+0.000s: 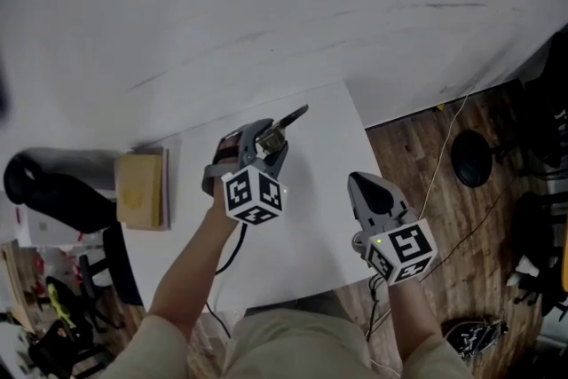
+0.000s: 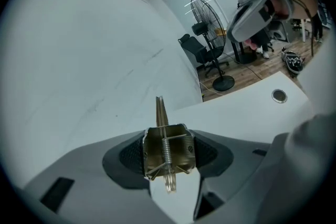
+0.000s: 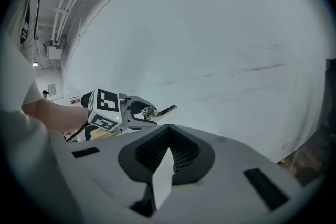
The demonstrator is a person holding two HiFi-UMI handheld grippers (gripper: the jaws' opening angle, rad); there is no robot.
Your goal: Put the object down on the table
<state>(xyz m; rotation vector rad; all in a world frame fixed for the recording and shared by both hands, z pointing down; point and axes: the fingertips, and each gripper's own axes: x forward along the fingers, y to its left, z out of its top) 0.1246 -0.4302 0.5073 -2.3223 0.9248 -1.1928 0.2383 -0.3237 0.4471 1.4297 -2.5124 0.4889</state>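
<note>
The left hand-held gripper (image 1: 269,140) pinches a metal clip (image 2: 165,148) over the white tabletop (image 1: 311,235), and the right hand-held gripper (image 1: 362,184) beside it is squeezed shut and empty.

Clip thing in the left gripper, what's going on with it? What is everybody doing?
A person is holding a gripper in each hand over a white table. The left gripper has its fingers closed on a shiny metal spring clip, whose long thin tip sticks out in front. The clip has not been let go, and I cannot tell whether it touches the table. The right gripper is empty, with its fingers shut, off to the side near the table's edge.
</note>
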